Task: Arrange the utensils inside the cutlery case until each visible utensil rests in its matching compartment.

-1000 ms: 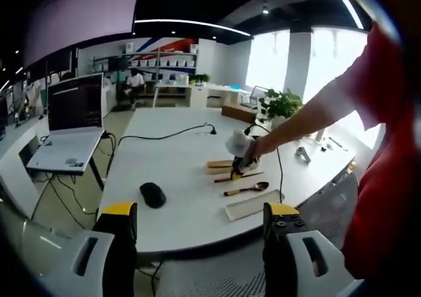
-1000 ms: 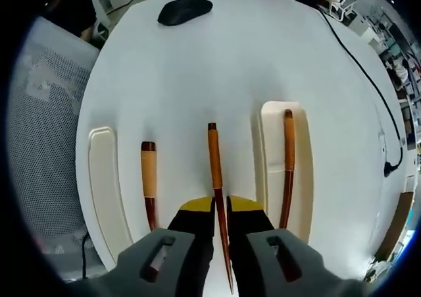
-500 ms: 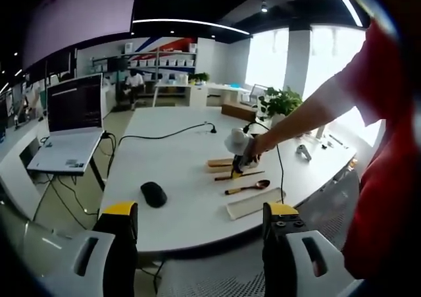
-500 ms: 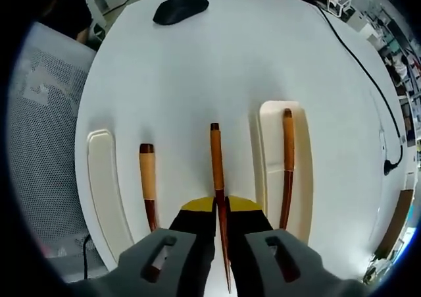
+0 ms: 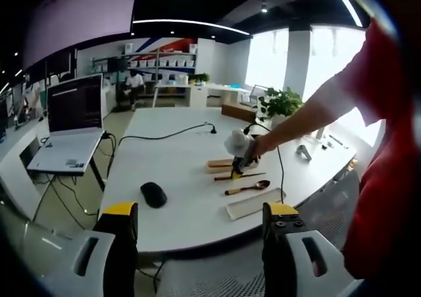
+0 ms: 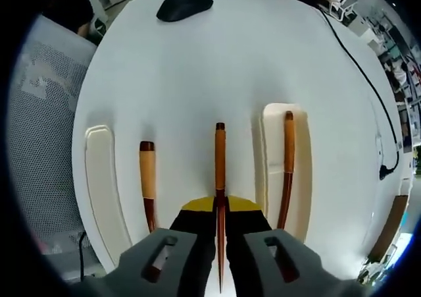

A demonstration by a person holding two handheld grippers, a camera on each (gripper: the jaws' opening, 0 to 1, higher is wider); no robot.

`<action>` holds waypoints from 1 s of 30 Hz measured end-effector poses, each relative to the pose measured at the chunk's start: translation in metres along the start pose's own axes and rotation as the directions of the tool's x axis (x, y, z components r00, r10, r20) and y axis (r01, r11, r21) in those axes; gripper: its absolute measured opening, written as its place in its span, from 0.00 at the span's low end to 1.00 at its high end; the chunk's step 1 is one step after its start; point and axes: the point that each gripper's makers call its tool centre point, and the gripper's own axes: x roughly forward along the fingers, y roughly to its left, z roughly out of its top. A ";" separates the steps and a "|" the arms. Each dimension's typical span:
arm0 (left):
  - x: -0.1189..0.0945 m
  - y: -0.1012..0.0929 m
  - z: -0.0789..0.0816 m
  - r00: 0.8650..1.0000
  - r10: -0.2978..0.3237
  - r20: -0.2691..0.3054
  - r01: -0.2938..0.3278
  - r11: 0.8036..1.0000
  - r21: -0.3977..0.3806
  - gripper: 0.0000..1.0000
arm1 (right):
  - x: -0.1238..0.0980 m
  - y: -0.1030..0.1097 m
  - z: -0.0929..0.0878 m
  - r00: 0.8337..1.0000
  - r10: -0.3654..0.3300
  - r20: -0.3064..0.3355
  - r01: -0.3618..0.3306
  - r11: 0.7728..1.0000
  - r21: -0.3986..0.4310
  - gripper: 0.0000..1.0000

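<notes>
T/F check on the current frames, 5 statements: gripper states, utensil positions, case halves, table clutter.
1. The right gripper is shut on the slim brown wooden utensil running between its jaws. True.
2. The left gripper holds a spoon. False: its jaws stand wide apart with nothing between them.
3. A dark-tipped wooden utensil lies in the cream cutlery case half on the right of the right gripper view. True.
4. The light-handled wooden utensil rests inside the cream tray half on the left. False: it lies on the white table beside that half.
5. A black computer mouse sits on the table beyond the utensils. True.
</notes>
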 end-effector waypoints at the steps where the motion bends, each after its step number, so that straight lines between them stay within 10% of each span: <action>1: 0.000 0.000 0.000 1.000 0.001 0.000 -0.001 1.000 0.001 0.79 | -0.001 -0.001 0.000 1.000 -0.013 0.004 0.013 0.999 -0.046 0.00; 30: -0.009 -0.003 0.003 1.000 0.011 0.028 -0.012 1.000 0.017 0.79 | -0.032 0.019 -0.002 0.995 -0.089 0.048 0.088 0.996 0.015 0.00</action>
